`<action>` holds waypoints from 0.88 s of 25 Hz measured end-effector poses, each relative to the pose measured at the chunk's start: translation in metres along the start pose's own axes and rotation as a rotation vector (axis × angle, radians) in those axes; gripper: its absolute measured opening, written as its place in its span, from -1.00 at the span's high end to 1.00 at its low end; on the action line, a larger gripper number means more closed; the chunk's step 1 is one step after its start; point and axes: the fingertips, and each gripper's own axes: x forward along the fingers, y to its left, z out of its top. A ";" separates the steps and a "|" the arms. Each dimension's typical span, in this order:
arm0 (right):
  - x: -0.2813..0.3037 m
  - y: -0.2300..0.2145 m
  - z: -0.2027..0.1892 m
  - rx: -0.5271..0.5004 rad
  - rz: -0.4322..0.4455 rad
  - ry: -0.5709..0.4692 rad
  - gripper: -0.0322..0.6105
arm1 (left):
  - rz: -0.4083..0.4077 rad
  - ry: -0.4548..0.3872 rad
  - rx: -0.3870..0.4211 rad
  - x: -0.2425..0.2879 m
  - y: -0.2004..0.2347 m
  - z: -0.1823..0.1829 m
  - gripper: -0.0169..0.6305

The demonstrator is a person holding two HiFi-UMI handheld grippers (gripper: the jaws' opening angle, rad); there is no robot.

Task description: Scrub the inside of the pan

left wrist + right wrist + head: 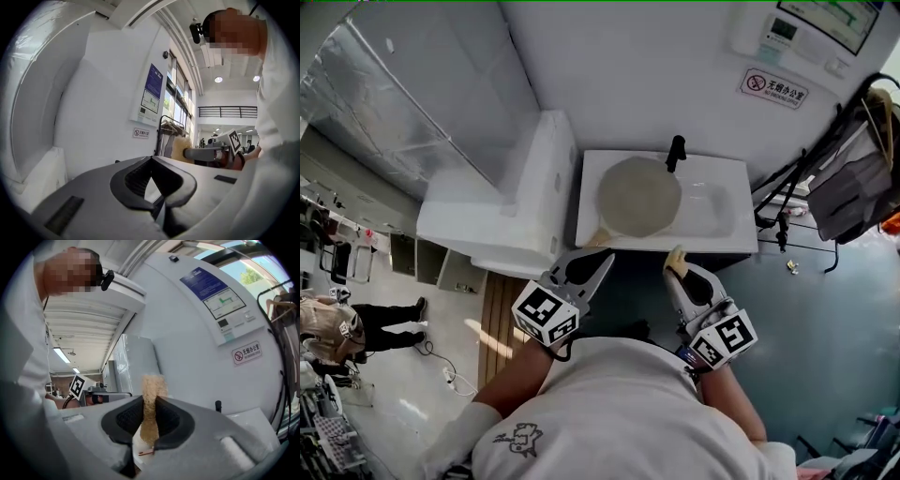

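The pan lies flat in the left part of the white sink, with its open inside facing up, just in front of the black tap. Its handle gives the long axis. It runs from the round body back toward the person and slants to the left, over the front rim of the sink.

The left tongs are closed together, and nothing is seen between the 2 jaws. Their tips are just beside the end of the handle, so I judge that this is the nearer hand for steadying the pan.

The right tongs are clamped on a beige scrubbing pad, which stands up out of the jaws. They are near the front rim of the sink, to the right of the handle and apart from the pan. The inside of the pan lies ahead of the pad and a little to its left, so the scrubbing has probably not begun.
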 end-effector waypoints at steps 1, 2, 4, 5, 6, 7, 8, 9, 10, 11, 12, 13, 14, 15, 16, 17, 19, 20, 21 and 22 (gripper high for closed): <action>-0.003 -0.010 -0.001 0.004 0.000 0.002 0.73 | 0.005 0.004 0.003 0.008 -0.001 -0.002 0.94; -0.006 -0.020 -0.001 0.010 -0.002 0.002 0.73 | 0.008 0.011 0.008 0.016 -0.002 -0.003 0.94; -0.011 -0.037 -0.001 0.025 -0.019 -0.008 0.73 | 0.005 0.037 0.012 0.031 -0.004 -0.010 0.94; -0.015 -0.044 -0.001 0.032 -0.034 -0.017 0.73 | -0.003 0.054 0.009 0.037 -0.006 -0.014 0.94; -0.017 -0.051 -0.001 0.038 -0.050 -0.025 0.73 | -0.014 0.068 0.006 0.043 -0.008 -0.018 0.94; -0.018 -0.057 -0.001 0.043 -0.062 -0.029 0.73 | -0.024 0.076 0.005 0.049 -0.010 -0.020 0.94; -0.018 -0.063 -0.001 0.050 -0.070 -0.031 0.73 | -0.031 0.079 0.008 0.054 -0.010 -0.021 0.94; -0.017 -0.069 -0.002 0.057 -0.075 -0.032 0.73 | -0.035 0.080 0.010 0.058 -0.009 -0.022 0.94; -0.016 -0.073 -0.002 0.062 -0.078 -0.033 0.73 | -0.037 0.081 0.010 0.062 -0.008 -0.022 0.94; -0.016 -0.076 -0.003 0.064 -0.081 -0.033 0.73 | -0.040 0.082 0.009 0.065 -0.007 -0.023 0.94; -0.015 -0.078 -0.002 0.062 -0.084 -0.032 0.73 | -0.044 0.086 0.007 0.068 -0.005 -0.024 0.94; -0.014 -0.081 -0.001 0.059 -0.086 -0.031 0.73 | -0.049 0.090 0.005 0.071 -0.002 -0.026 0.94; -0.013 -0.083 0.000 0.058 -0.090 -0.029 0.73 | -0.057 0.094 0.004 0.074 0.000 -0.026 0.94; -0.011 -0.086 0.001 0.057 -0.093 -0.026 0.73 | -0.065 0.096 0.001 0.077 0.003 -0.027 0.94; -0.010 -0.088 0.002 0.055 -0.096 -0.023 0.73 | -0.074 0.096 -0.003 0.080 0.006 -0.026 0.94; -0.008 -0.090 0.002 0.053 -0.098 -0.018 0.73 | -0.081 0.095 -0.004 0.082 0.010 -0.026 0.94; -0.001 -0.096 -0.001 0.051 -0.101 -0.006 0.73 | -0.087 0.095 -0.004 0.087 0.018 -0.026 0.94; 0.003 -0.099 -0.002 0.054 -0.102 -0.002 0.73 | -0.088 0.096 -0.003 0.089 0.023 -0.026 0.94; 0.008 -0.101 -0.003 0.057 -0.102 0.002 0.73 | -0.089 0.100 -0.001 0.090 0.028 -0.027 0.94; 0.014 -0.103 -0.003 0.057 -0.100 0.004 0.73 | -0.091 0.107 0.001 0.091 0.034 -0.029 0.94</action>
